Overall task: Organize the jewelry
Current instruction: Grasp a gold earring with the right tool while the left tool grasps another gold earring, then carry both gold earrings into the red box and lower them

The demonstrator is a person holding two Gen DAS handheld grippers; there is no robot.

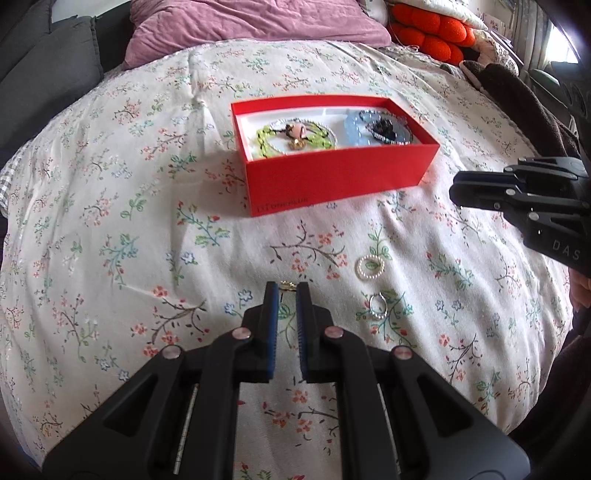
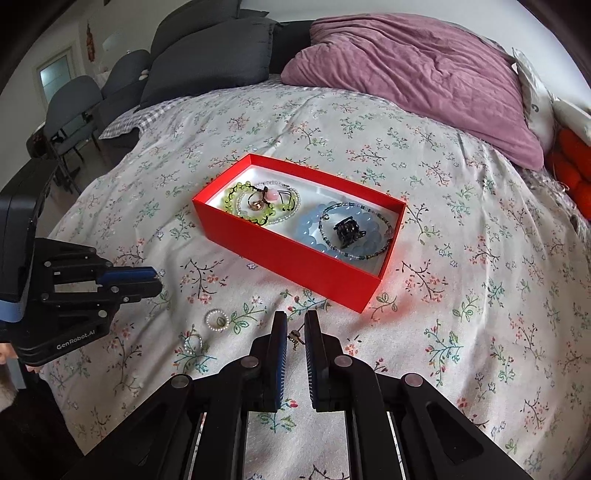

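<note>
A red box [image 1: 332,177] [image 2: 295,258] lies on the floral bedspread and holds green, pale blue and dark beaded bracelets and a black clip [image 2: 345,227]. A pearl ring [image 1: 370,266] [image 2: 217,319] and a silver ring [image 1: 378,305] [image 2: 192,343] lie loose on the bedspread. A small gold piece [image 1: 288,285] [image 2: 294,338] lies at fingertips in both wrist views. My left gripper [image 1: 284,291] is open, with a narrow gap, just before the gold piece. My right gripper [image 2: 294,321] is open, the gold piece between its fingertips; it also shows in the left wrist view [image 1: 458,192].
A purple pillow [image 2: 424,74] and grey cushions [image 2: 207,55] lie at the head of the bed. An orange cushion [image 1: 428,33] and a dark blanket [image 1: 517,96] lie at the bed's right side. A grey chair [image 2: 74,107] stands beyond the bed's left edge.
</note>
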